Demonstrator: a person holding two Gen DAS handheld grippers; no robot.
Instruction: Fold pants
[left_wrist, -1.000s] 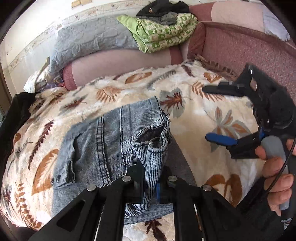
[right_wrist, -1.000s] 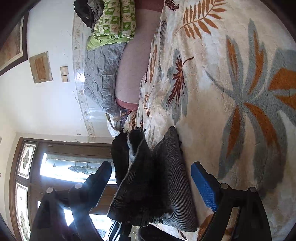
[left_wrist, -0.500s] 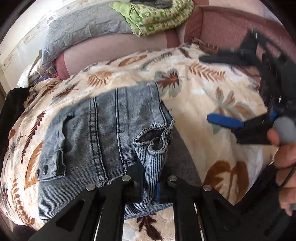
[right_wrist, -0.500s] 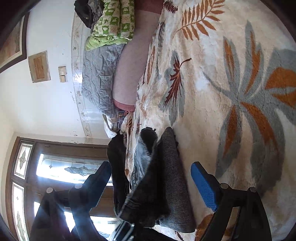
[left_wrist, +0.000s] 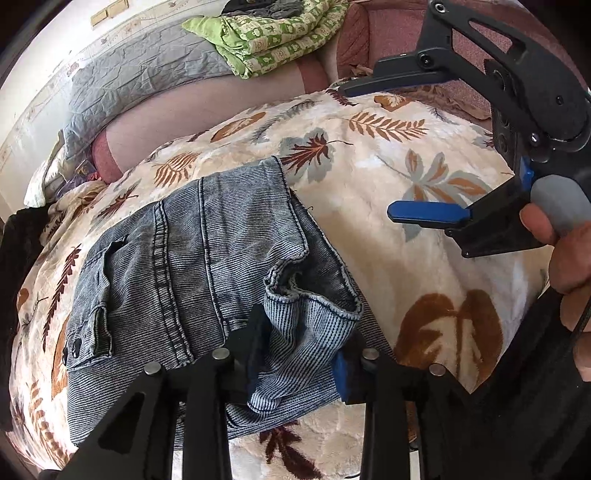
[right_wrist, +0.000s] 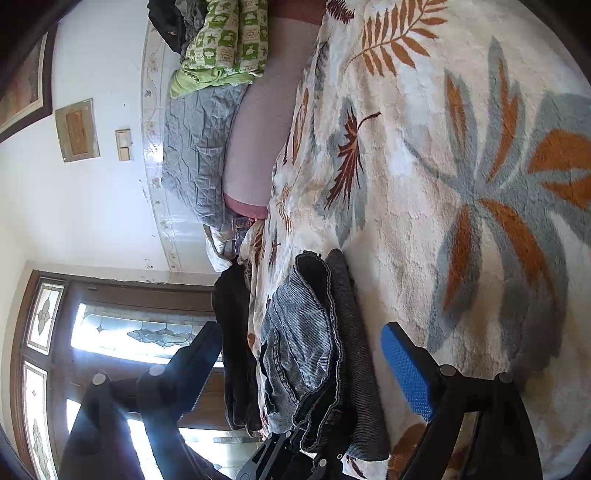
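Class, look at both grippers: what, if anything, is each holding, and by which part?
The left gripper is opening around the jeans: a leg's hem end lies between its jaws, no longer pinched. The right gripper hangs open above the blanket, holding nothing.

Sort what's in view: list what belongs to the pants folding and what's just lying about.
Belongs to the job:
- denim pants
- left gripper, jaws opening, pant hem between them
- right gripper, open and empty

Lying about:
- green patterned blanket
- grey quilt
- dark garment at the bed's edge
- leaf-print bedspread, the work surface
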